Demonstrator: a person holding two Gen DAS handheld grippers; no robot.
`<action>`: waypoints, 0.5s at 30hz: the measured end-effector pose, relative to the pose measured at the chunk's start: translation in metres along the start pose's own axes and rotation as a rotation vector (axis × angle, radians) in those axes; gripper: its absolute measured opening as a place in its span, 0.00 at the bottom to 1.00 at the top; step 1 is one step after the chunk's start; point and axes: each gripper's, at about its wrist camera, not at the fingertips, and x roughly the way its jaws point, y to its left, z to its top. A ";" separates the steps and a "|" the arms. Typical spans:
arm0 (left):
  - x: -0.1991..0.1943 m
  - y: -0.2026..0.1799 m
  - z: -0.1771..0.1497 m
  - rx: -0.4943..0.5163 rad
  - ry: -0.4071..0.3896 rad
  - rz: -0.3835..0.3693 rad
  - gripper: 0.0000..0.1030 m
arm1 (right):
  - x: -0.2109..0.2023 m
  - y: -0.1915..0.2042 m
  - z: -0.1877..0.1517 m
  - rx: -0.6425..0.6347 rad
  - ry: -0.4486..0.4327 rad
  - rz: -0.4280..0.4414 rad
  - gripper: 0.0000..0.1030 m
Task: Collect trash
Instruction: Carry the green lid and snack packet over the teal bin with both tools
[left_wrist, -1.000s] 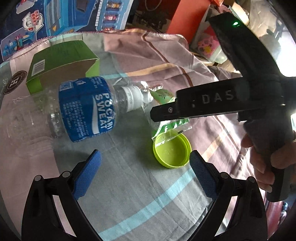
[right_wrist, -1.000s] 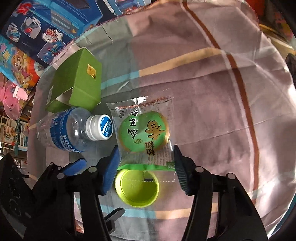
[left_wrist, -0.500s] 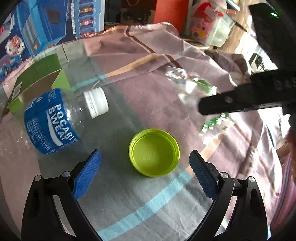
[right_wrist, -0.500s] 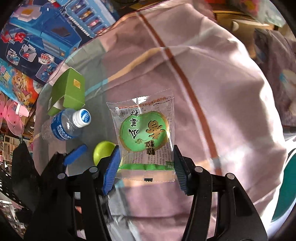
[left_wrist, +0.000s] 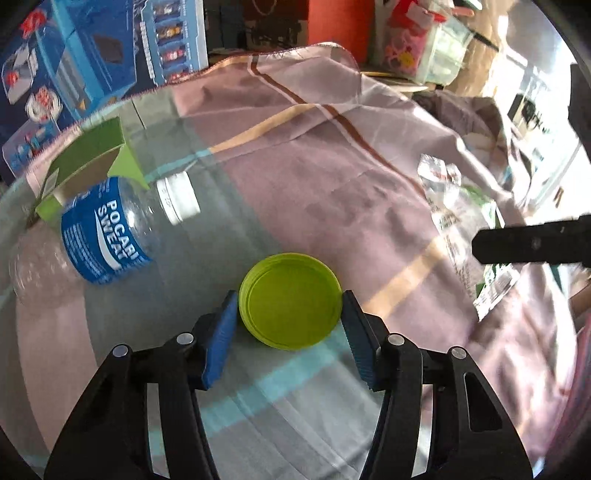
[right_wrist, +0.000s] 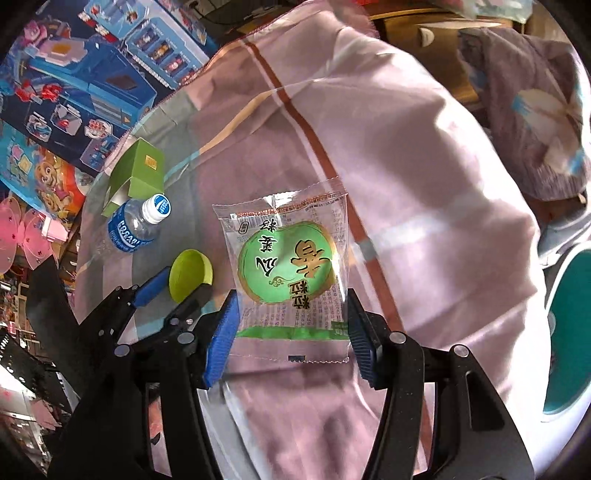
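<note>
Closing, the left tool (left_wrist: 288, 314) brackets the green lid (left_wrist: 290, 301).

On the checked cloth (left_wrist: 369, 192), the bottle (left_wrist: 107, 229) lies left of the upturned lid (left_wrist: 290, 301); the open carton (left_wrist: 85, 162) sits behind the bottle, toy boxes (left_wrist: 92, 55) beyond.
</note>
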 end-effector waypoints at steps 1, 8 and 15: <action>-0.006 -0.002 0.000 -0.009 0.000 -0.021 0.55 | -0.004 -0.004 -0.003 0.006 -0.006 0.004 0.52; -0.035 -0.046 -0.001 0.061 -0.017 -0.071 0.55 | -0.032 -0.041 -0.025 0.069 -0.050 0.013 0.52; -0.047 -0.097 -0.003 0.136 -0.009 -0.110 0.55 | -0.070 -0.089 -0.052 0.148 -0.118 0.017 0.52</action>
